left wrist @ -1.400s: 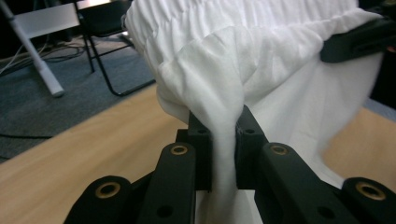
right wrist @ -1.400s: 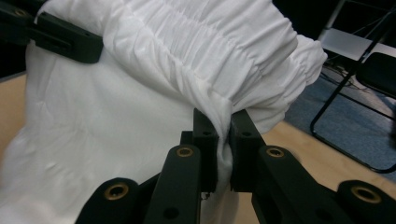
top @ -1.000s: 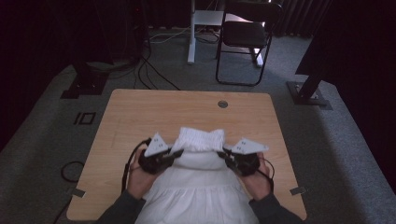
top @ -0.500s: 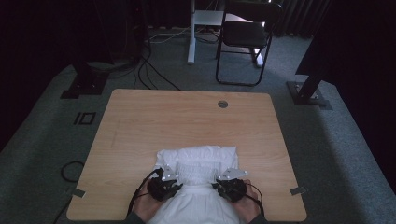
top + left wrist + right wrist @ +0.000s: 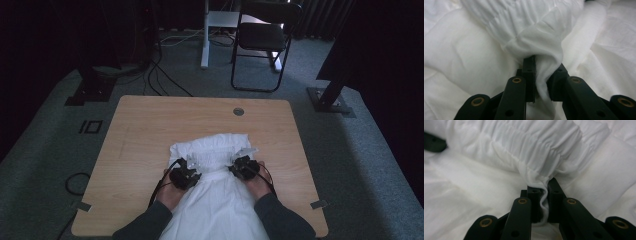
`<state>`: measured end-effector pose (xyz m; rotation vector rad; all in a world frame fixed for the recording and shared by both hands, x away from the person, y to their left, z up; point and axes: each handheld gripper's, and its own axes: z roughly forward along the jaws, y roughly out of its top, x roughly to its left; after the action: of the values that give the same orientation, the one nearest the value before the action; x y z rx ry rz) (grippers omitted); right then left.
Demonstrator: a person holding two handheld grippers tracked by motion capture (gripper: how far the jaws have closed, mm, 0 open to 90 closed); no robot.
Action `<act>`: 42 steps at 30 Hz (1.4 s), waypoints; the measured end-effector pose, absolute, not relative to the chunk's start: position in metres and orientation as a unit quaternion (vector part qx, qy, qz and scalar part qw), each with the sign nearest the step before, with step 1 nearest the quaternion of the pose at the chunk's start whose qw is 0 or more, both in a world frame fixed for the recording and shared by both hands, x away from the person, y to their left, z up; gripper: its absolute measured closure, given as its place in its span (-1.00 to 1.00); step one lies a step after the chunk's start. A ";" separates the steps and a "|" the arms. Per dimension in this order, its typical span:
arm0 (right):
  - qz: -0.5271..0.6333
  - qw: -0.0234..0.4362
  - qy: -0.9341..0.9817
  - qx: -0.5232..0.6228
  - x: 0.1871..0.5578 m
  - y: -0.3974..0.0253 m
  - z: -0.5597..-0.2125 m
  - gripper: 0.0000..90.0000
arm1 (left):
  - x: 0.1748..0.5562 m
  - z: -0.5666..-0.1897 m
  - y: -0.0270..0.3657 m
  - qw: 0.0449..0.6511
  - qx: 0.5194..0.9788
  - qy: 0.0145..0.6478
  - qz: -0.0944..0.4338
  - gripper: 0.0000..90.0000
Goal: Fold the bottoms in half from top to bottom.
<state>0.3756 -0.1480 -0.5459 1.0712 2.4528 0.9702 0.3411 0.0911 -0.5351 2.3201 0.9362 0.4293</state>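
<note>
High view: the white garment (image 5: 215,185) lies on the table's (image 5: 150,130) near half, its elastic waistband now folded forward. Left gripper (image 5: 186,172) and right gripper (image 5: 243,164) are clamped on it, the fold nearly laid.

Both forearms are coming in from the bottom edge of the high view, angling slightly inward toward the middle of the frame. The left hand (image 5: 170,192) is gripping the left gripper (image 5: 187,172) at lower centre-left. The right hand (image 5: 258,185) is holding the right gripper (image 5: 243,165) at lower centre-right, a little higher in the frame. In each gripper view the fingers (image 5: 529,72) are rising from the bottom centre, pinching nearly together on a fold of cloth (image 5: 536,147).
</note>
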 end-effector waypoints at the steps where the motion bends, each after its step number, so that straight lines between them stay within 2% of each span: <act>1: 0.336 0.145 0.852 0.375 0.382 -0.148 -0.545 0.85 | 0.346 -0.535 0.090 0.296 0.873 0.353 0.164 0.75; 9: 0.325 0.154 0.846 0.393 0.413 -0.137 -0.543 0.86 | 0.391 -0.534 0.101 0.299 0.864 0.370 0.162 0.75; 14: 0.335 0.141 0.832 0.418 0.431 -0.135 -0.543 0.86 | 0.406 -0.532 0.089 0.248 0.879 0.333 0.232 0.77; 16: 0.342 0.132 0.826 0.429 0.438 -0.136 -0.544 0.86 | 0.415 -0.533 0.087 0.247 0.876 0.338 0.238 0.77; 25: 0.341 0.139 0.812 0.453 0.462 -0.131 -0.543 0.86 | 0.454 -0.535 0.108 0.313 0.840 0.413 0.162 0.78; 33: 0.319 0.156 0.811 0.465 0.483 -0.120 -0.539 0.86 | 0.475 -0.534 0.108 0.310 0.823 0.450 0.156 0.78; 36: 0.325 0.149 0.809 0.466 0.488 -0.120 -0.539 0.86 | 0.480 -0.532 0.112 0.317 0.817 0.462 0.136 0.79; 39: 0.353 0.121 0.794 0.479 0.486 -0.129 -0.537 0.86 | 0.477 -0.528 0.115 0.328 0.817 0.457 0.132 0.81; 42: 0.373 0.130 0.794 0.462 0.478 -0.136 -0.524 0.87 | 0.471 -0.511 0.118 0.353 0.806 0.454 0.138 0.86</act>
<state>0.4781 -0.1357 -0.5243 1.3434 2.3070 1.0829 0.4705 0.1176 -0.5106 2.0856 1.1728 0.3572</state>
